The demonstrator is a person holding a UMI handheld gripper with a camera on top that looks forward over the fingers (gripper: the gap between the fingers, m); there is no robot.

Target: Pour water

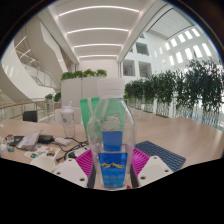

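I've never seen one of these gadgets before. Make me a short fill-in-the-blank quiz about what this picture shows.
1. The clear plastic bottle stands between the gripper's two ____ pads.
2. The bottle's label is mostly ____.
3. The bottle stands ____, not tipped.
4. Beyond the wooden table, a row of green ____ lines the hall.

Missing words: pink; blue; upright; plants

A pale desk (160, 132) carries the scene. On its near right lies a flat purple ribbed mat (160, 154). On the left side lies a clutter of things: a grey flat device (27, 141), dark cables (68, 148) and small items too blurred to tell. Farther back on the left stands a white cup (68, 119).
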